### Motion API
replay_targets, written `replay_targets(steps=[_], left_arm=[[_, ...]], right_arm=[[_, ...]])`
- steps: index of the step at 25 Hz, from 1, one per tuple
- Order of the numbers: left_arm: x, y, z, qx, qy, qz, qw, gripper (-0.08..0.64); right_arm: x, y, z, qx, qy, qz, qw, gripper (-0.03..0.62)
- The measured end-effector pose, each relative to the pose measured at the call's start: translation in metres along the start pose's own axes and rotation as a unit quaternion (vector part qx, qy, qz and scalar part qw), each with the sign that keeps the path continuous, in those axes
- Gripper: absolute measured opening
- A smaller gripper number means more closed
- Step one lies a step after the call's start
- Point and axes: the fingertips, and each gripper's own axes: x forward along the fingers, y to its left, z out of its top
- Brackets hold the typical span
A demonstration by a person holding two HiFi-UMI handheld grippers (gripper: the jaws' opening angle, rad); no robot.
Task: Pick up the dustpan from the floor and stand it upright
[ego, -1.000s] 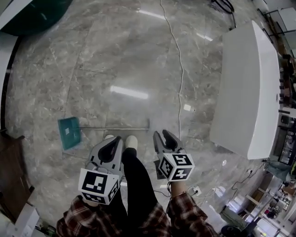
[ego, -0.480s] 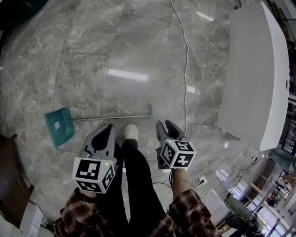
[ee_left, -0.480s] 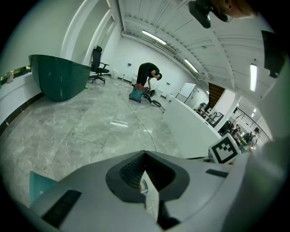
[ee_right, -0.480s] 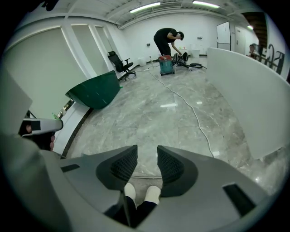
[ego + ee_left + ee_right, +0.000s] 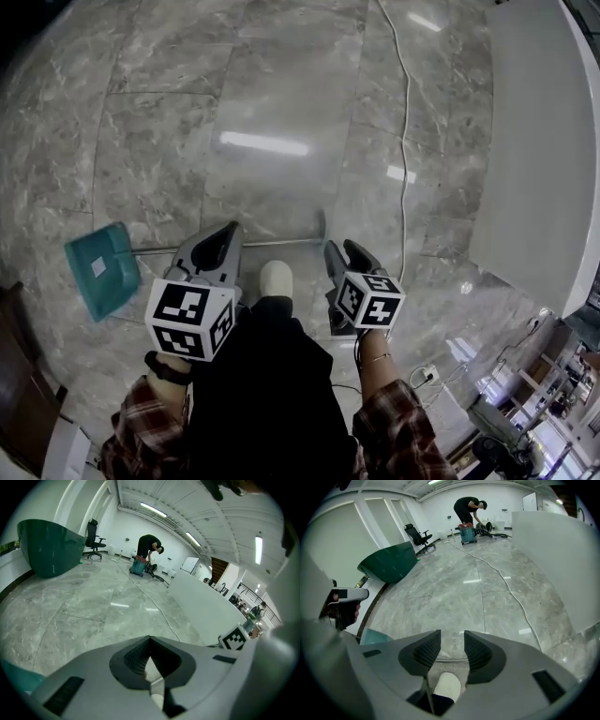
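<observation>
The teal dustpan (image 5: 98,272) lies flat on the marble floor at the left, its thin metal handle (image 5: 281,243) running right to an end near my right gripper. My left gripper (image 5: 230,231) hangs just over the handle's middle with its jaws shut and nothing in them. My right gripper (image 5: 341,247) is beside the handle's end. Its jaws have just been opening and stand open, empty. In the right gripper view the handle (image 5: 450,660) shows through the gap of the right gripper (image 5: 452,641), with the dustpan (image 5: 375,636) at the left. The left gripper (image 5: 150,638) tips meet.
A white shoe (image 5: 276,277) and dark trouser legs stand between the grippers. A white cable (image 5: 403,141) runs along the floor beside a long white counter (image 5: 544,141). Brown furniture (image 5: 19,394) sits at the lower left. Far off are a dark green curved object (image 5: 47,545) and a bending person (image 5: 149,550).
Both grippers have sunk toward the floor and now sit close over the handle. The floor and dustpan look nearer. The right jaws stand a little wider.
</observation>
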Motion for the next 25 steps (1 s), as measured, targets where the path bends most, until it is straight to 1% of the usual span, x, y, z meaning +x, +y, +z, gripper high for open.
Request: replay_targets(steps=[6,8,13,16,20,23,25], left_arm=[[0.055,0.069,-0.051,0.001,0.034,0.031,0.9989,0.001],[0.074,0.083,-0.068,0.000,0.041,0.030,0.9987,0.002],[0.119,0.103,-0.102,0.014,0.049,0.018,0.9985,0.001],[0.136,0.108,-0.112,0.018,0.052,0.012,0.9984,0.000],[0.148,0.110,-0.119,0.030,0.058,0.003,0.9979,0.000],[0.150,0.113,-0.118,0.027,0.055,-0.003,0.9981,0.002],[0.149,0.117,-0.118,0.022,0.055,-0.005,0.9983,0.000]], right_arm=[[0.085,-0.034,-0.045,0.013,0.029,-0.018,0.999,0.144],[0.111,-0.047,-0.057,0.012,0.035,-0.026,0.999,0.144],[0.164,-0.084,-0.080,0.017,0.048,-0.055,0.997,0.144],[0.185,-0.105,-0.092,0.018,0.062,-0.066,0.996,0.144],[0.208,-0.122,-0.108,0.007,0.083,-0.073,0.994,0.143],[0.224,-0.129,-0.119,0.020,0.100,-0.087,0.991,0.143],[0.228,-0.131,-0.122,0.032,0.100,-0.103,0.989,0.141]])
